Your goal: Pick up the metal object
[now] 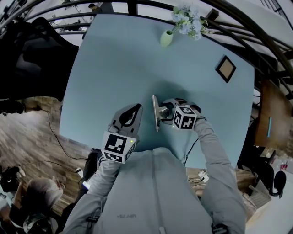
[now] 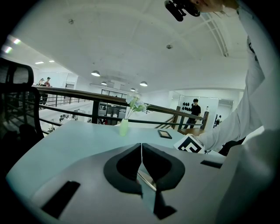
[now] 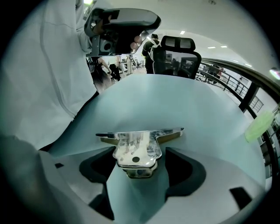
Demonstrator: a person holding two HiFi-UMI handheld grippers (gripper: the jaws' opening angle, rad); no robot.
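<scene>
The metal object [image 3: 138,146] is a shiny T-shaped piece with a thin crossbar and a short handle with a hole in it. It lies on the light blue table [image 1: 119,68] near the front edge, and in the head view the metal object [image 1: 157,112] sits just left of my right gripper [image 1: 167,112]. In the right gripper view the right gripper [image 3: 140,164] is open, its two dark fingers close on either side of the handle, with a thin gap on the right side. My left gripper [image 1: 136,109] rests to the left of the object. In its own view the left gripper [image 2: 141,151] is shut, holding nothing.
A pale green vase with flowers [image 1: 167,37] stands at the table's far edge. A small dark picture frame [image 1: 225,68] lies at the far right. A black office chair [image 3: 177,54] stands beyond the table. Railings [image 1: 137,7] run behind the table.
</scene>
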